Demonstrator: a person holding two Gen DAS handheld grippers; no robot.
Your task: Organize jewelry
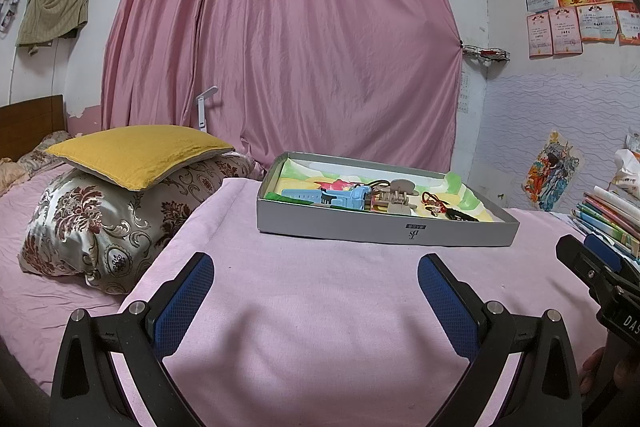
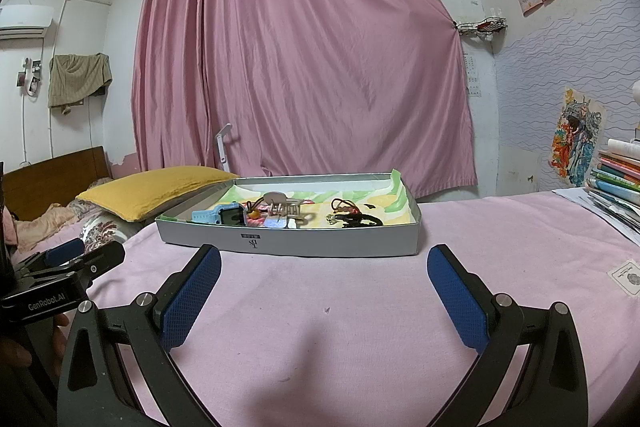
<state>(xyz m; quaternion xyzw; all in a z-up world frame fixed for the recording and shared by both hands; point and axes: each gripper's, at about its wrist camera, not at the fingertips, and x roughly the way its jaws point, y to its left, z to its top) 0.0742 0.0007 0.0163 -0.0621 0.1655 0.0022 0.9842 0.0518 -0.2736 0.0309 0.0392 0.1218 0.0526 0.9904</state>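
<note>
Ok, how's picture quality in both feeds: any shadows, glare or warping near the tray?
Left wrist: soft shadow on the pink cloth between the open left hand-held gripper; grey tray sharp, no glare. Right wrist: similar shadow below the right hand-held gripper; fisheye bends the curtain.

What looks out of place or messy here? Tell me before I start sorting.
Inside the grey box, the pieces lie jumbled: a blue smartwatch, a beige hair claw, a red cord and black hair ties lie crowded along the front. The box also sits angled on the pink sheet.
</note>
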